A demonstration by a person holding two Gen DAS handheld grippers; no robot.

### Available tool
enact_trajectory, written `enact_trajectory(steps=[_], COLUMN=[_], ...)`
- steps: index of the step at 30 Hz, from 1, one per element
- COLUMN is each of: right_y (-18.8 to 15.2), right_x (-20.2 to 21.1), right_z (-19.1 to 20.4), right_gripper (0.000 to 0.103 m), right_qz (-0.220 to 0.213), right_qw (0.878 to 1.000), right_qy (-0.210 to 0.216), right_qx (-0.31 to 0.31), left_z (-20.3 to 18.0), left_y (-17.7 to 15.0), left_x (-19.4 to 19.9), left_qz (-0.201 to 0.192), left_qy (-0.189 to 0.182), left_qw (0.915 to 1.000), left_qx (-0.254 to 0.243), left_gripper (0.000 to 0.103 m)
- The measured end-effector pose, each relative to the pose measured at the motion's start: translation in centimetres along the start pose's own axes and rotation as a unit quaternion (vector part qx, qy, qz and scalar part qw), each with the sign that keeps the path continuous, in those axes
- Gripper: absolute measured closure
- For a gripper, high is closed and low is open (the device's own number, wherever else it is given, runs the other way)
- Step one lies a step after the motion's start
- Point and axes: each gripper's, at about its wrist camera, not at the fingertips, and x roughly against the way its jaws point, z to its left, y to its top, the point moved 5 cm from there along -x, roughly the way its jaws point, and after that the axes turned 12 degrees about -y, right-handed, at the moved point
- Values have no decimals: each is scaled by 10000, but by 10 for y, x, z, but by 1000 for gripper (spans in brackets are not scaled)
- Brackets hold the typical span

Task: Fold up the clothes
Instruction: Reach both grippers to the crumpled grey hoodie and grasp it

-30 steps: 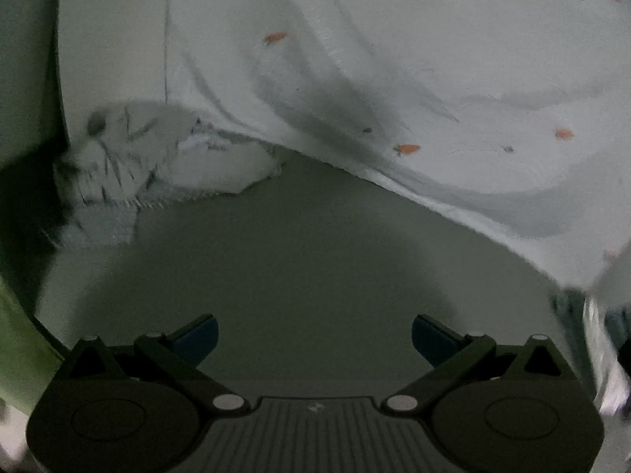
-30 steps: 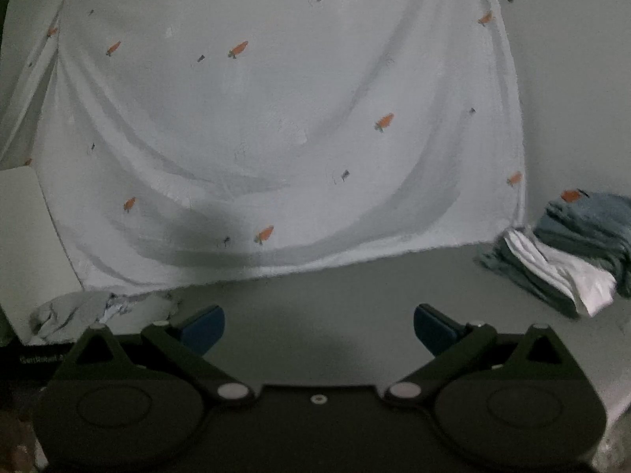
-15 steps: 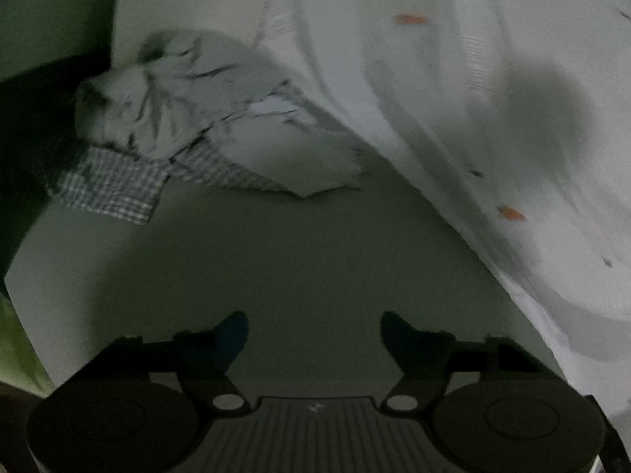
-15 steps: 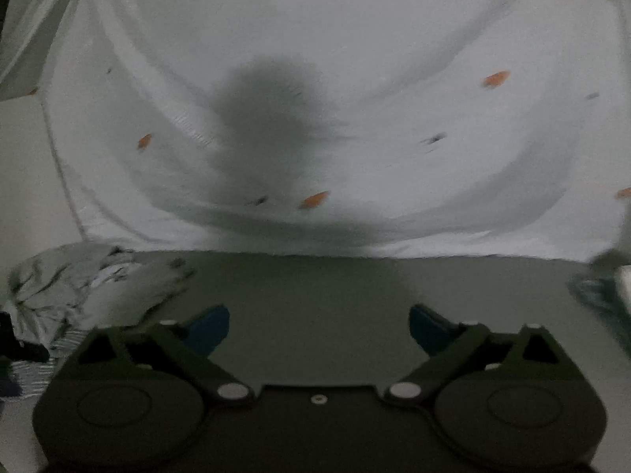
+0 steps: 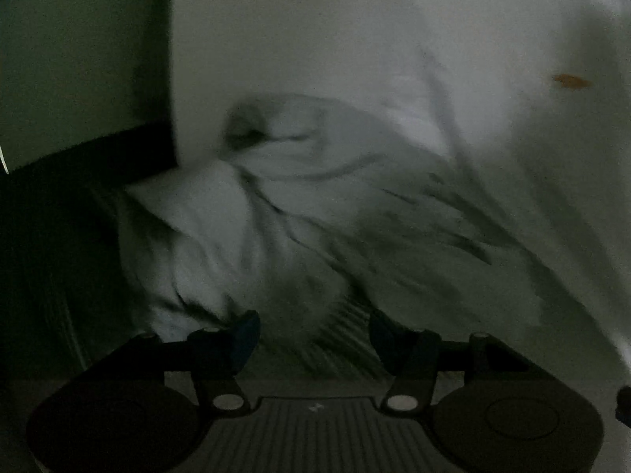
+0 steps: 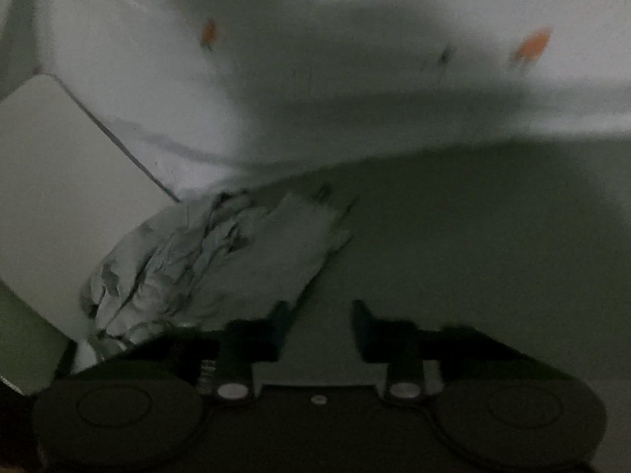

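Jaws closing (both empty) beside crumpled garment (image 6: 205,260).

Left gripper (image 5: 313,333): a black body with two round housings at its sides, a ribbed grey centre panel bearing a small pale mark, silver pivot screws, and dark fingers (image 5: 244,335) with blue pads. Right gripper (image 6: 321,329): the same black build, a smooth centre with one small screw, and a visible spring near its left pivot.
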Motion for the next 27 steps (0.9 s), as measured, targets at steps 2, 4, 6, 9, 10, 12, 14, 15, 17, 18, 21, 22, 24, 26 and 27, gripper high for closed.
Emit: enact_trajectory(steps=[2,4,6,9,10,12,14,15,17,18,21,22,24,26,27], right_y=[-2,-5,-4,-2,-1,0,2,3,10,14,31,38,52,65,71], right_x=[-38,-70,-98,-124,-131,-142,-152,-150,-141,-131,-88,-70,-31,11,36], right_z=[14,20,23,27,30,36,43,44,45,46,46,41,25,5,-7], right_gripper=[82,81,78,53,52,63,90,96,98,99,99,99,100,100,100], right_qz=[218,462,632,617,606,693,792,776,634,467,-195,-411,-829,-1204,-1421], right_qw=[9998,9987,9964,9954,9953,9951,9949,9951,9959,9970,9992,9984,9953,9908,9877], right_qy=[7,-15,-26,-195,-201,-37,116,163,260,301,275,293,347,380,378], right_qx=[-26,-227,-570,-712,-732,-709,-620,-595,-594,-533,-232,-235,-353,-478,-524], left_z=[15,27,37,49,51,52,49,45,39,35,27,24,14,-1,-10], left_y=[10,17,21,22,23,25,26,27,28,30,32,33,35,37,36], left_x=[-18,-34,-47,-56,-58,-60,-61,-59,-52,-47,-26,-17,6,29,42], left_qz=[-25,20,164,180,162,168,202,235,265,257,96,13,-188,-368,-455], left_qy=[217,398,530,564,541,566,626,631,642,636,572,528,411,217,94], left_qw=[9998,9992,9984,9982,9984,9982,9978,9977,9976,9976,9982,9985,9988,9989,9987], left_qx=[19,0,-63,-13,29,77,86,35,-42,-92,-160,-153,-162,-186,-210], left_gripper=[42,42,42,41,41,45,52,58,68,74,82,83,84,85,85])
